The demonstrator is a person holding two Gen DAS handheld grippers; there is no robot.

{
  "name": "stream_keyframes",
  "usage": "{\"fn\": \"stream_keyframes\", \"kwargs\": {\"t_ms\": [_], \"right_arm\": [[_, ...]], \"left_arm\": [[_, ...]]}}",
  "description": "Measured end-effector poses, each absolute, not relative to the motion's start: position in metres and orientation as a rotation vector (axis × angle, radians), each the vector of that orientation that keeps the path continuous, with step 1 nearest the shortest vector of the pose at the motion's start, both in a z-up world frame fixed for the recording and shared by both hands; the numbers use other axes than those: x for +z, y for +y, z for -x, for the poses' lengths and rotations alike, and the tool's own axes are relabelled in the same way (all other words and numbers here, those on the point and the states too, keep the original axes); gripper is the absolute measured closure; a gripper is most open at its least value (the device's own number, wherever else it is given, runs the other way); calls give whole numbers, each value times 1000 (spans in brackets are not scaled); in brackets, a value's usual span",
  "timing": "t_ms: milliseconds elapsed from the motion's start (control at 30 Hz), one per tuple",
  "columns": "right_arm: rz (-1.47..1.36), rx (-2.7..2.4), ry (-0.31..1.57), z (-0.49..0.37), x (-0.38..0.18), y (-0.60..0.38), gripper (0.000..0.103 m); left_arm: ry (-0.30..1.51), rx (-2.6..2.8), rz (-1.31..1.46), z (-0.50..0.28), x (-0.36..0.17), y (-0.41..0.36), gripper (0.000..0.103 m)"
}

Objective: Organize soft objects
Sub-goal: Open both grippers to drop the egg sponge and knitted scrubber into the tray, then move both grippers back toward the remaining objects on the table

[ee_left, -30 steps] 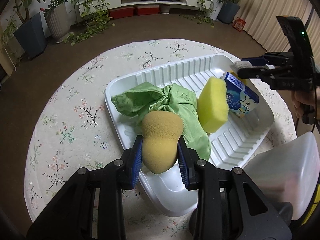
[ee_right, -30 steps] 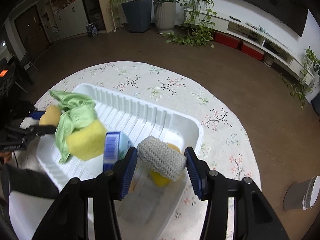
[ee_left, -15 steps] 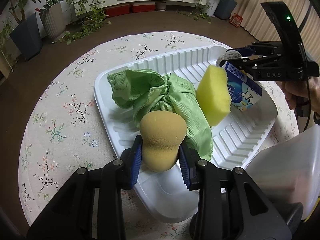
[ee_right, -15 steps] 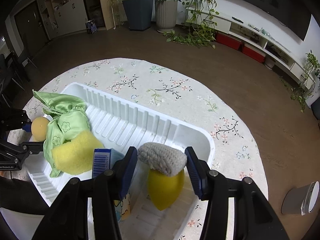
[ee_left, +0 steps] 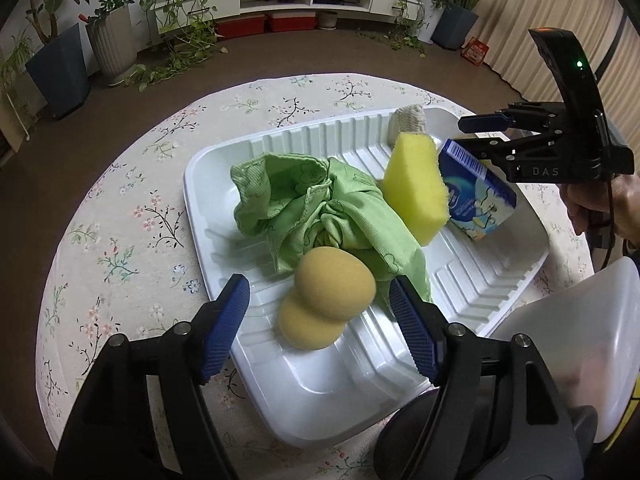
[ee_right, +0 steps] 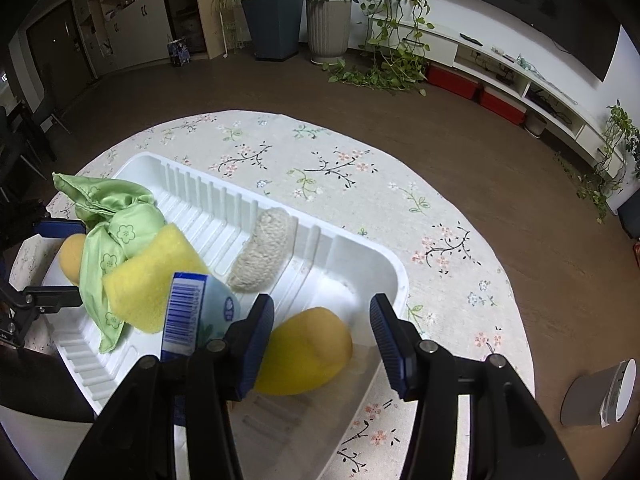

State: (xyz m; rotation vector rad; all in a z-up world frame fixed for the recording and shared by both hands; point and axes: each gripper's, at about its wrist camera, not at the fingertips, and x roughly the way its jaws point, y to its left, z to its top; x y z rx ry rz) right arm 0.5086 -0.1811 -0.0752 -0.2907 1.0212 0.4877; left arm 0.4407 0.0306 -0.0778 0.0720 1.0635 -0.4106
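Left wrist: left claw (ee_left: 320, 320) opening, tilted down over sponge (ee_left: 326, 298).

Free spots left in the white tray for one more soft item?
Bare ribbed floor in the white tray lies left of the green cloth, and in the far right corner past the knitted pad. Crowded: middle, where cloth, yellow sponge and blue pack lean together, tan sponge in front.

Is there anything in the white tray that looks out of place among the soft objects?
Yes. The blue tissue pack leans tilted against the yellow sponge in the white tray, barcode end up; it seems the only printed package among sponges and cloth.
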Motion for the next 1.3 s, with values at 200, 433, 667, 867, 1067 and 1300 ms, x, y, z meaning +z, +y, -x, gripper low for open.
{"fn": "stream_keyframes", "kwargs": {"t_ms": [200,433,667,867,1067,1300], "right_arm": [[267,483,1000,-504,-68,-186,45],[217,489,948,-493,-45,-199,38],[157,463,891,-469,-14,-228,22],[127,420,887,-445,-7,-254,5],[102,388,866,-424,1,-269,0],[63,355,807,-386,22,-287,0]], "left_arm": [[1040,-411,-57,-438,-70,35,9],[997,-395,32,-433,-53,52,8],[933,-372,138,-408,-30,81,0],[915,-326,193,-381,-25,98,0],[882,-289,200,-357,-20,103,0],[827,-280,208,-320,-11,103,0]]}}
